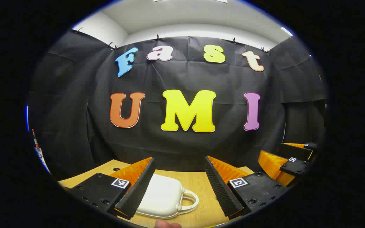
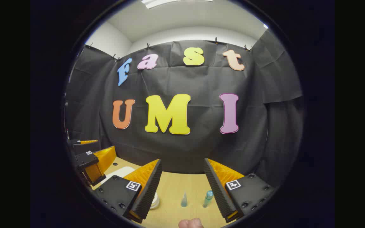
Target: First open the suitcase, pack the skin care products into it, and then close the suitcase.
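Observation:
A small white hard-shell suitcase [image 1: 162, 196] with a white handle lies closed on the wooden table [image 1: 198, 186], between and below the fingers of my open left gripper [image 1: 179, 186]. In the right gripper view my right gripper [image 2: 181, 186] is open above the table, with nothing between its fingers. Under it stand a small clear pointed bottle [image 2: 184, 200], a teal-capped tube [image 2: 208, 198] and a white jar [image 2: 154, 200], half hidden by the left finger. A corner of the suitcase [image 2: 119, 172] shows at the left.
The right gripper [image 1: 291, 163] appears at the right edge of the left gripper view, and the left gripper [image 2: 90, 160] at the left edge of the right gripper view. A fingertip [image 2: 190, 223] shows at the bottom. Black cloth walls the table's far side.

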Available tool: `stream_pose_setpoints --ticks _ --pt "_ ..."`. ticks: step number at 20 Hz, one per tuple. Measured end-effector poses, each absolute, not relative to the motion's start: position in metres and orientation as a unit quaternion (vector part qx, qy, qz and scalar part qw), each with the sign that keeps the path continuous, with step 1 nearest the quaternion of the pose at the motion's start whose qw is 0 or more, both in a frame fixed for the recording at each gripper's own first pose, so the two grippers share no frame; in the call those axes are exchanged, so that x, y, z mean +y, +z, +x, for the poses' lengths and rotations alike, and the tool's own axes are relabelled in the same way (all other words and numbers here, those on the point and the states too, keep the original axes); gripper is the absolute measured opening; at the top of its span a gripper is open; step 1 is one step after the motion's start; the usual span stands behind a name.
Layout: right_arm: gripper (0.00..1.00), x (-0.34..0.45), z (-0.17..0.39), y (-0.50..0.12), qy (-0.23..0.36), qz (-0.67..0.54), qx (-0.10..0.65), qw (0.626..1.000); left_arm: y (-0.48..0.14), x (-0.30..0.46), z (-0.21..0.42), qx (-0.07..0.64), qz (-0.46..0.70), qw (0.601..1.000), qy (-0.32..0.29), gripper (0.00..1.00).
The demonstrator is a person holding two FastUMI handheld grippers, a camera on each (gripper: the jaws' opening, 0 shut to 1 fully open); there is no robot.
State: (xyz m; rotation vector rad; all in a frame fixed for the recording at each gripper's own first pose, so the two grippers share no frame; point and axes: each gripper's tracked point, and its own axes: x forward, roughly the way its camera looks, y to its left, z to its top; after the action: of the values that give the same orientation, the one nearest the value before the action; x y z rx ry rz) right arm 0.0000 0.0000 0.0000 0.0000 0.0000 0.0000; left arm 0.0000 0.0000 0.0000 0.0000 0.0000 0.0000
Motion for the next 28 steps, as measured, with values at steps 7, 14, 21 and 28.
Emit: stream_pose_setpoints --ticks 7,14,21,28 --pt "0.78 -0.012 0.002 0.003 -0.009 -0.008 -0.009 1.000 -0.002 -0.007 0.006 0.001 0.006 1.000 -0.008 0.98" --pt "0.77 -0.013 0.006 0.001 -0.005 -0.002 -0.004 1.000 -0.001 -0.010 0.011 0.001 0.014 1.000 -0.013 0.98" --pt "0.77 -0.023 0.005 -0.012 -0.001 -0.009 0.008 1.000 -0.023 -0.014 0.014 0.018 0.030 0.999 -0.022 0.98" --pt "0.79 -0.061 -0.006 -0.047 -0.024 -0.021 0.043 0.999 -0.101 -0.028 0.023 0.098 0.115 0.986 -0.069 0.98"
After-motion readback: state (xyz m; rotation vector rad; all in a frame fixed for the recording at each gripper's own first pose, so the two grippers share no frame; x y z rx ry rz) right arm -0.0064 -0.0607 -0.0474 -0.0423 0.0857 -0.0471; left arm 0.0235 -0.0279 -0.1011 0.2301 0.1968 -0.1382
